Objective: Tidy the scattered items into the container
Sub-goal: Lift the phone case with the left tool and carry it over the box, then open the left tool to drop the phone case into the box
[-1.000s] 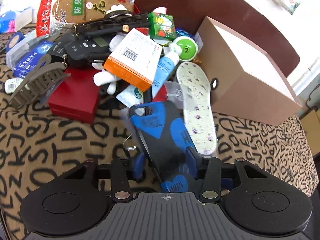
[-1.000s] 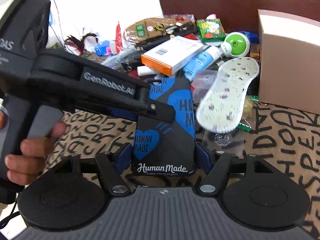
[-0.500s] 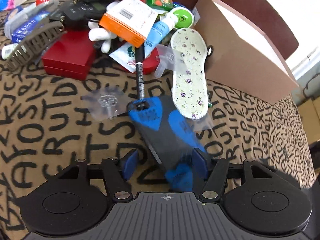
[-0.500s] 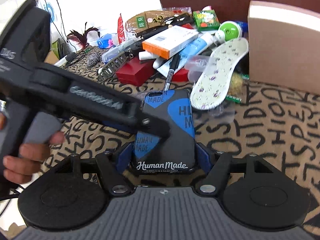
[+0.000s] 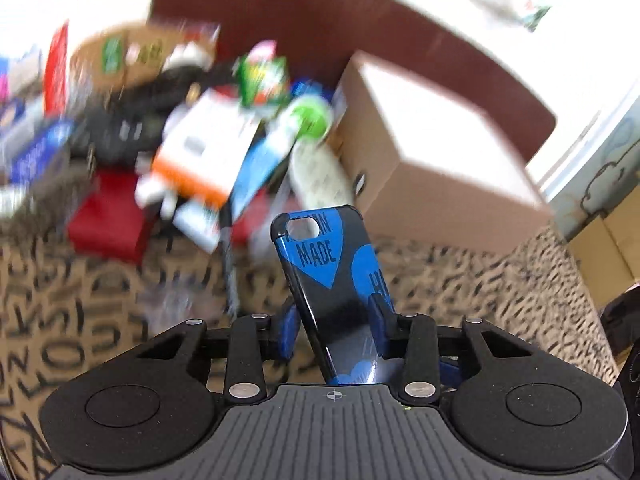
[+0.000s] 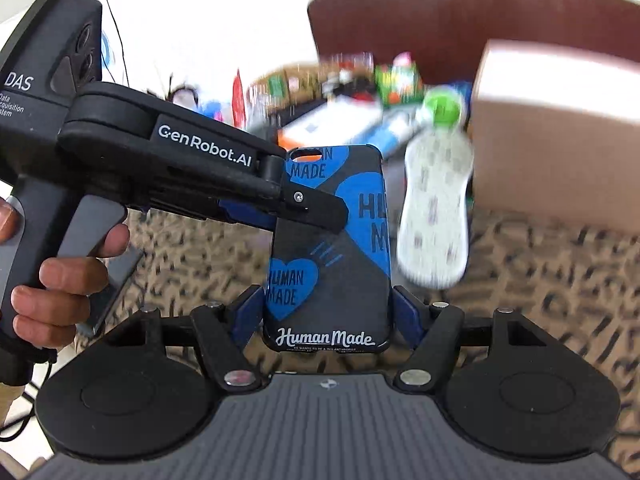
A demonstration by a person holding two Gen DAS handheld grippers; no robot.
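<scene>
Left wrist view: the left tongs [image 5: 336,320] pinch a black-and-blue phone case [image 5: 332,272] clear of the patterned tabletop [image 5: 80,320]. The cardboard box [image 5: 432,168] stands close ahead-right — the blurred pile [image 5: 192,140] is untidied, so most work remains.

Right wrist view: the right tongs [image 6: 326,312] clamp the case's lower end, the left tongs crossing above. An insole [image 6: 436,208] lies beside the box; bare tabletop between gives room.

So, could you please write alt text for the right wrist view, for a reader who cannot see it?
A black and blue "Human Made" phone case is held between both claws: the right claw grips its bottom edges, while the left claw, held in a hand, clamps it from the left. Behind, blurred, lie a floral insole, a cardboard box and a pile of clutter.
</scene>
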